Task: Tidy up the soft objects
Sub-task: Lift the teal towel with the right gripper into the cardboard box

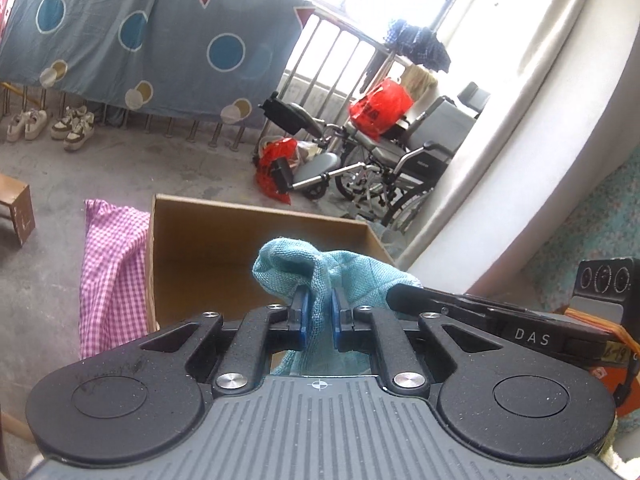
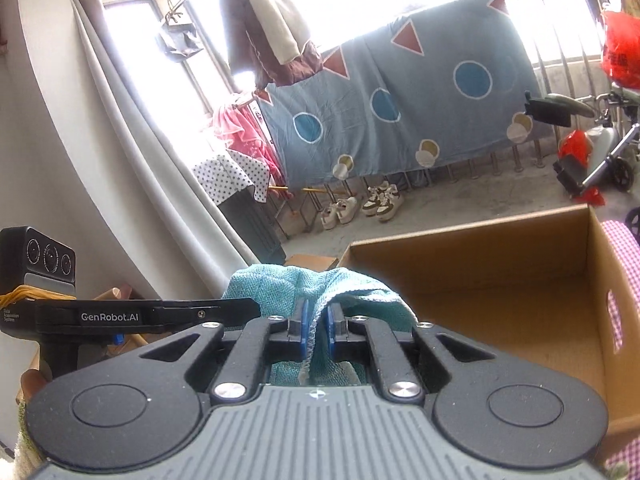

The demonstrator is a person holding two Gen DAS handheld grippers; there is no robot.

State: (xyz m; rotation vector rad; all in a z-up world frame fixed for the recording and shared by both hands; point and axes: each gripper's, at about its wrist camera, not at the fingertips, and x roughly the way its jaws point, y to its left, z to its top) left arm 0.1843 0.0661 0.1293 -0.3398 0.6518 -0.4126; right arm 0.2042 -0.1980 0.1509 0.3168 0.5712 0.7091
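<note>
Both grippers are clamped on one teal cloth (image 1: 348,276), bunched just in front of the cardboard box (image 1: 224,248): the left gripper (image 1: 319,318) and the right gripper (image 2: 315,330) each pinch a fold. Only the left wrist view shows the wheelchair (image 1: 384,160) beyond the box; only the right shows hanging clothes (image 2: 264,32). Two pairs of shoes (image 2: 360,202) stand behind the box.

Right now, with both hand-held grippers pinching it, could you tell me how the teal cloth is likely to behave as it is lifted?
Probably floppy: the teal cloth bunches and droops over the left hand-held gripper and the right hand-held gripper. Likely light, since its weave looks loose. It should sag between both grips.
</note>
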